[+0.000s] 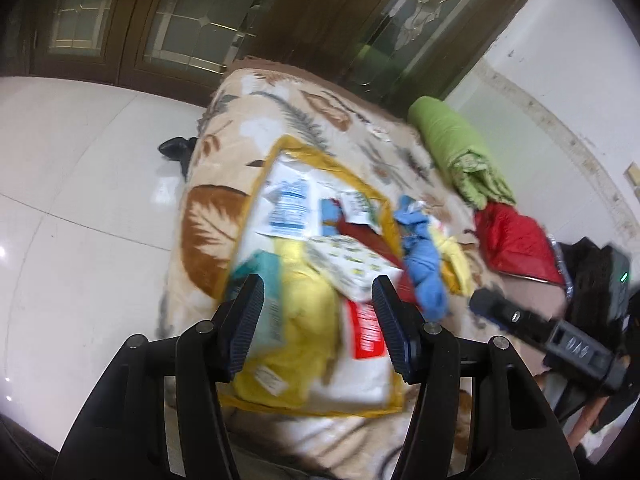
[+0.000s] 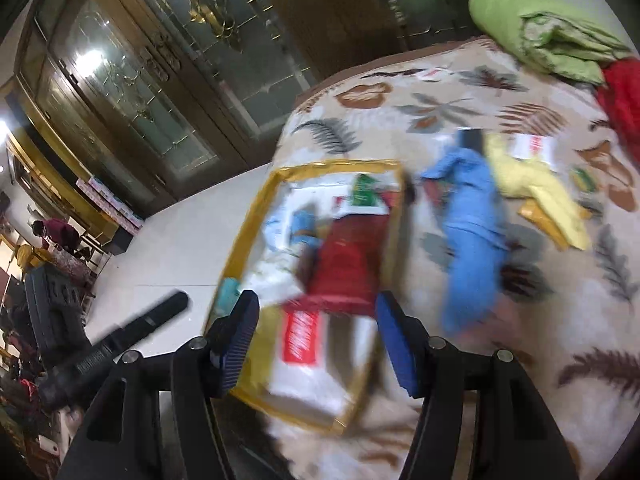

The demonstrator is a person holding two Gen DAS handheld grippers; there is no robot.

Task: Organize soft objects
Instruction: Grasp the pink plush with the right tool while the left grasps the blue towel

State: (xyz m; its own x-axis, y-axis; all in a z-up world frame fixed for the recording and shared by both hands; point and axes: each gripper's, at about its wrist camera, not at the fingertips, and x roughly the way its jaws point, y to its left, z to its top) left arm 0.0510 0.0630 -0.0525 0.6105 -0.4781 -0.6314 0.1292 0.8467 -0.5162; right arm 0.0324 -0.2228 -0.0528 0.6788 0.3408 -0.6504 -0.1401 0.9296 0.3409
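Note:
A clear storage bag with yellow trim [image 1: 320, 152] [image 2: 256, 216] lies on the leaf-print blanket [image 1: 208, 236] [image 2: 440, 112]. It holds white packets, a red item [image 2: 344, 264] and a yellow cloth [image 1: 308, 320]. A blue cloth [image 1: 424, 264] [image 2: 472, 240] and a pale yellow cloth [image 1: 452, 256] [image 2: 532, 184] lie beside the bag. My left gripper [image 1: 318, 320] is open above the bag's near end. My right gripper [image 2: 314, 340] is open above the same bag. The right gripper also shows in the left wrist view [image 1: 520, 320], and the left gripper in the right wrist view [image 2: 132, 332]. Both views are motion-blurred.
A rolled green quilt [image 1: 456, 152] [image 2: 552, 36] and a red quilt [image 1: 516, 240] [image 2: 624, 96] lie at the far side of the bed. White tiled floor [image 1: 80, 200] [image 2: 168, 256] lies left of the bed. Dark wooden glass doors [image 1: 200, 20] stand behind. A black shoe [image 1: 176, 148] is on the floor.

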